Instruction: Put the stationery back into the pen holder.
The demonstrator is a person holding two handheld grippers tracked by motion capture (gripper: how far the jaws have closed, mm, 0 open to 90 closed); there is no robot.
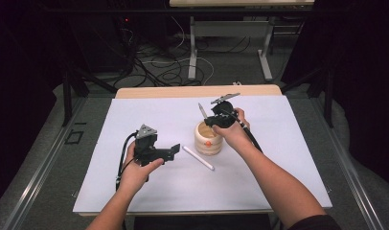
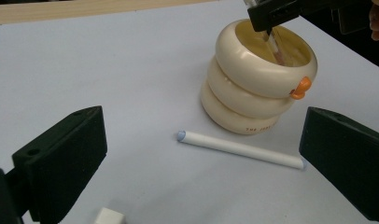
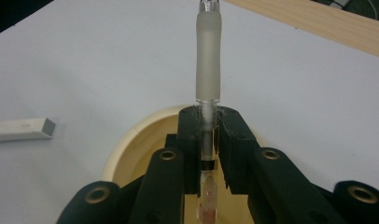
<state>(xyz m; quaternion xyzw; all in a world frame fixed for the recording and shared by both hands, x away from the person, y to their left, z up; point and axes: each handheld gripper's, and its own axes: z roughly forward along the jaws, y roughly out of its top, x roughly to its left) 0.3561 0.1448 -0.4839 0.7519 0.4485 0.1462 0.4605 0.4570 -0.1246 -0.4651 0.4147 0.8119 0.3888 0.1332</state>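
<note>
A cream holder (image 1: 208, 139) made of stacked rings, with a small orange knob, stands mid-table on the white sheet. My right gripper (image 1: 209, 120) hangs over its mouth, shut on a clear pen (image 3: 208, 65) with a frosted grip. The pen's lower end dips into the holder (image 3: 127, 144). In the left gripper view the right gripper (image 2: 271, 14) and the pen (image 2: 275, 46) sit above the holder (image 2: 253, 88). A white pen (image 2: 239, 149) with a bluish tip lies on the sheet in front of the holder. My left gripper (image 2: 201, 163) is open, its jaws wide on either side of it.
The white sheet (image 1: 279, 158) covers most of the wooden table, whose far edge (image 1: 197, 91) stays bare. A small white block (image 2: 108, 217) lies close under my left gripper. A white bar with a grey end (image 3: 22, 129) lies left of the holder. Cables and table legs lie beyond.
</note>
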